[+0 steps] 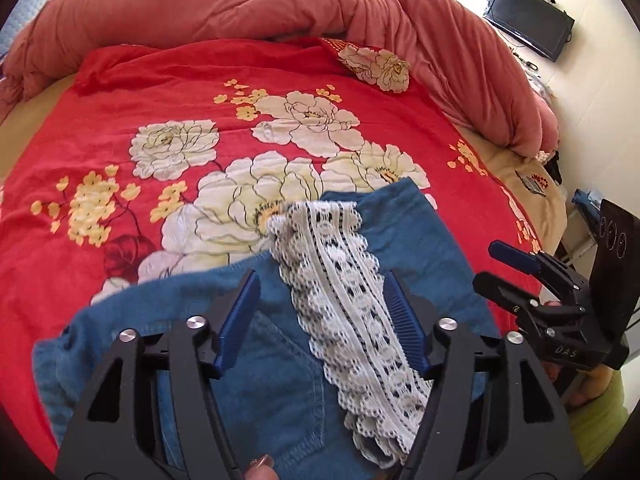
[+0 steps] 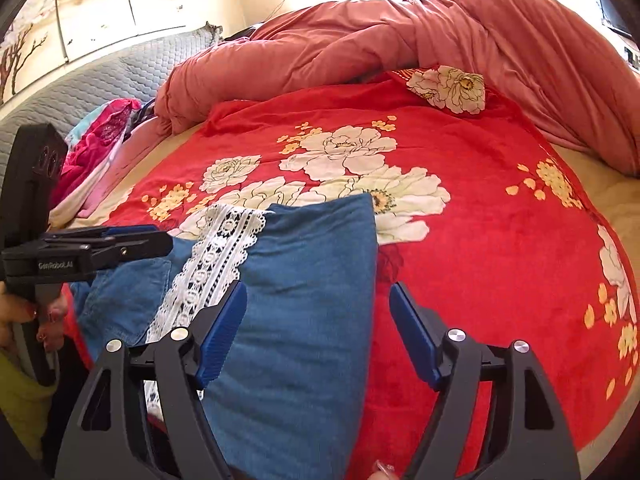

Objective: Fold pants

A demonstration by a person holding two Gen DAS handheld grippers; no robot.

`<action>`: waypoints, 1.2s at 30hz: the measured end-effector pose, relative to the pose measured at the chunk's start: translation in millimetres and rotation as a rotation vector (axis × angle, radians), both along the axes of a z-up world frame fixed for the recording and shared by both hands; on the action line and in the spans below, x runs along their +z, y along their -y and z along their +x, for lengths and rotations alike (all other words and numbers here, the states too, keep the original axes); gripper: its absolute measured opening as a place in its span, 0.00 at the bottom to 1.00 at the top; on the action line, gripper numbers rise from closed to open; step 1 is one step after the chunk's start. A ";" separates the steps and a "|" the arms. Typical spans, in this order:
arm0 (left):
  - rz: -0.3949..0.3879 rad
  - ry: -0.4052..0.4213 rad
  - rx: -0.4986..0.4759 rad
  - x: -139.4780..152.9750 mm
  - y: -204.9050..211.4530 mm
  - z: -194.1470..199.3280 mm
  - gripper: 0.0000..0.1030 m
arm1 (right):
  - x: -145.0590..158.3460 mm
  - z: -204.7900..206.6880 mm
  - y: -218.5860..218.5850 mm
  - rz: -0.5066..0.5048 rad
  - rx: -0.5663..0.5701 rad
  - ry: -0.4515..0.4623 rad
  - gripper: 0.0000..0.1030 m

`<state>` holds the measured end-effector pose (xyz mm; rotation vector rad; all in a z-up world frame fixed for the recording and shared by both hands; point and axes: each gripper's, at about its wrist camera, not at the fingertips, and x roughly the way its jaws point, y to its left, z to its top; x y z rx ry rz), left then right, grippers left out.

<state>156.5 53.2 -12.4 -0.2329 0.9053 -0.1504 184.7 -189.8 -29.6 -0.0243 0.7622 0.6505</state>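
Blue denim pants (image 1: 280, 380) with a white lace strip (image 1: 344, 300) lie folded on the red floral bedspread (image 1: 160, 92). My left gripper (image 1: 320, 284) is open just above them, its jaws either side of the lace. In the right wrist view the pants (image 2: 304, 280) lie in a narrow stack with the lace (image 2: 216, 260) along the left. My right gripper (image 2: 318, 296) is open over the stack's right edge. The left gripper (image 2: 152, 240) shows side-on at left, and the right gripper (image 1: 496, 264) at the right of the left wrist view.
A bunched pink duvet (image 1: 280, 0) lies across the far side of the bed. A grey quilted headboard (image 2: 100, 76) and pink clothes (image 2: 104, 136) are at the left. A dark monitor (image 1: 528, 20) stands by the far right wall.
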 end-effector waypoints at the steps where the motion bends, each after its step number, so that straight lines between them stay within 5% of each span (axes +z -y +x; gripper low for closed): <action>1: -0.002 0.001 0.005 -0.8 0.7 -3.9 0.58 | -1.1 -1.6 1.5 0.000 0.003 -0.004 0.70; 12: -0.092 -0.008 0.050 -11.5 5.2 -47.2 0.58 | -7.6 -23.2 14.2 -0.012 0.029 -0.014 0.70; 25: -0.222 -0.118 0.023 -41.5 30.8 -84.2 0.58 | -27.0 -36.4 20.5 -0.034 0.055 -0.060 0.70; 36: -0.329 -0.149 0.087 -58.3 28.4 -79.2 0.19 | -37.9 -39.1 14.3 -0.059 0.064 -0.091 0.70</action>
